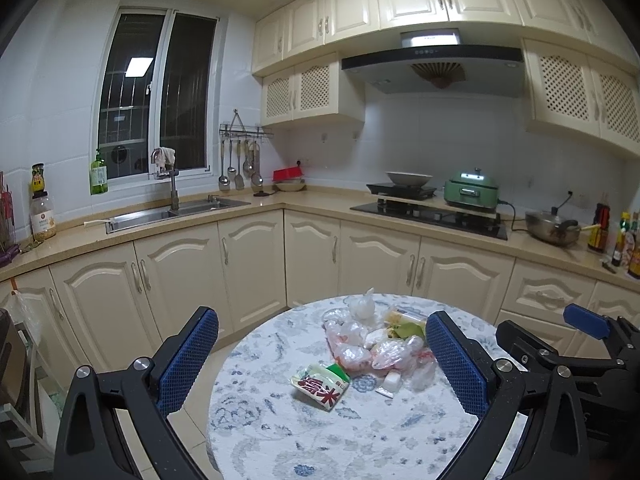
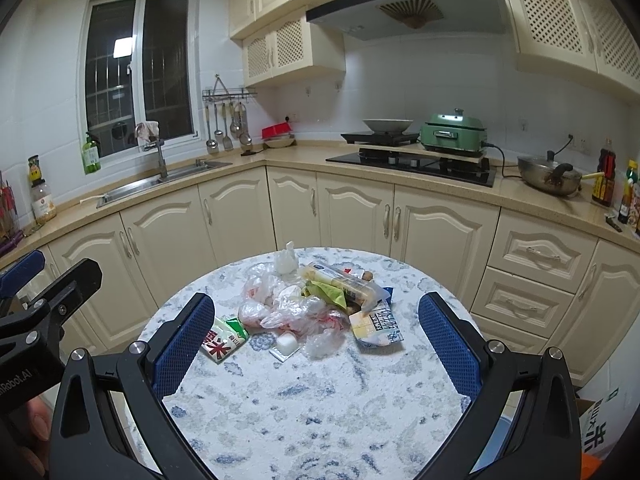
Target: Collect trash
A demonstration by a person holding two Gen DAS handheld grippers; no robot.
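Hovering my left gripper (image 1: 322,354) with jaws spread wide and empty, I see the green-and-white snack wrapper (image 1: 321,386), then crumpled clear plastic bags (image 2: 292,304) mid-desk (image 2: 304,408); my right gripper (image 2: 316,330) gapes wide, empty too.

My fingers (image 1: 188,356) wear blue rubbery pads with a fine dimpled grain, set in matt black plastic frames with shiny metal screw heads. The round table (image 2: 304,412) is covered in a matt cloth printed in soft blue and grey. On it lie thin, crinkled, see-through plastic bags (image 2: 276,304), a glossy green and white wrapper (image 1: 320,386) and a creased paper carton (image 2: 378,326). The cabinet doors (image 1: 180,276) look like smooth, cream-painted wood. The sink (image 1: 160,214) is brushed metal, the hob (image 2: 416,164) glossy black glass, the wall tiles (image 1: 60,100) shiny white.
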